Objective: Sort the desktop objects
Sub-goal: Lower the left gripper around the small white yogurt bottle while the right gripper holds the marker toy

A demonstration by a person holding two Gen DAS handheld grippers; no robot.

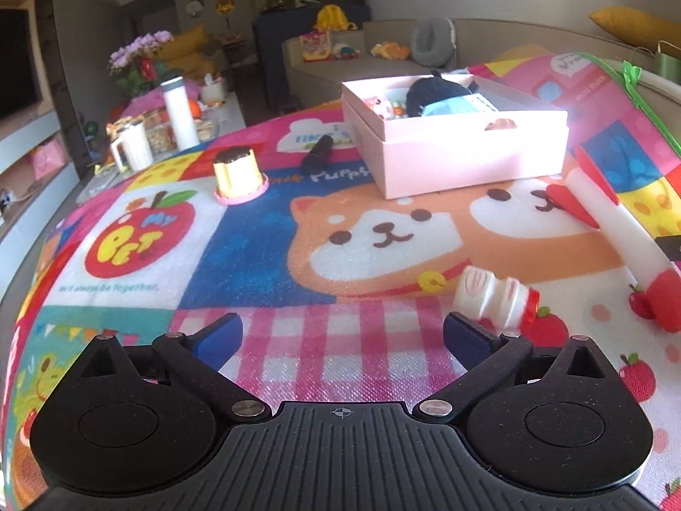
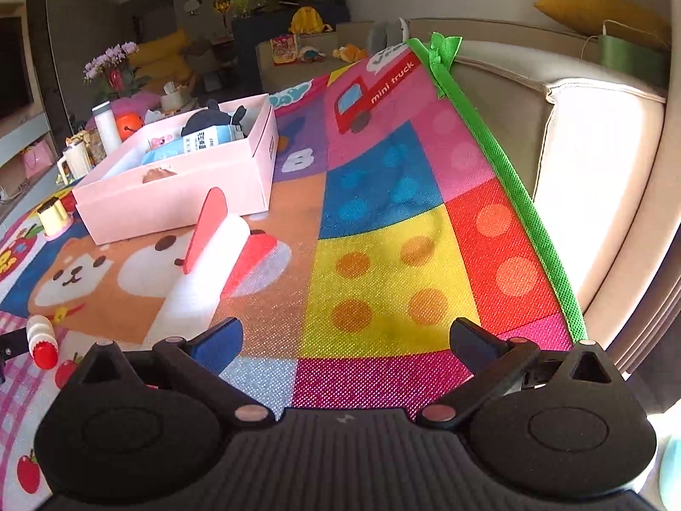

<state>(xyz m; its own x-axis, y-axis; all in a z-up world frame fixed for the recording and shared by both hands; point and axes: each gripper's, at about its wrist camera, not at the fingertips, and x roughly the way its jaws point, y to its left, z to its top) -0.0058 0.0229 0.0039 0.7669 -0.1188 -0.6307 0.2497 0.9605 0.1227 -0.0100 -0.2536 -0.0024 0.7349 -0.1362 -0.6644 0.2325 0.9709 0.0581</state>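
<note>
Pink box (image 1: 464, 157) is sitting open on the mat (image 1: 255, 230), toward the far side in the left wrist view, w/ a dark plush (image 1: 438, 89), a blue packet (image 1: 451, 106) and small bits already lying inside. Just left of the box a black tube (image 1: 317, 155) is lying on the mat; further left a gold cup (image 1: 237, 170) is standing on a pink base.

Near side: a small white bottle (image 1: 496, 298) w/ red cap is lying on its side, just beyond the left gripper's (image 1: 342, 332) right finger; can't tell if they're touching. Right of it a white-and-red foam rocket (image 1: 617, 230) is lying diagonally, fins pointing toward the box.

Left gripper is hanging w/ jaws wide apart, nothing btwn them, only pink check mat below.

Right gripper (image 2: 347, 340) is also spread wide and holding nothing, hovering over the yellow and magenta patches near the mat's green edge (image 2: 510, 179). In its view the rocket (image 2: 213, 255) is lying just ahead-left of its left finger, box (image 2: 178, 187) beyond it, bottle (image 2: 42, 340) at far left.

Bkgd: sofa (image 1: 383, 59), flowers (image 1: 140, 51), white flask (image 1: 178, 110).
</note>
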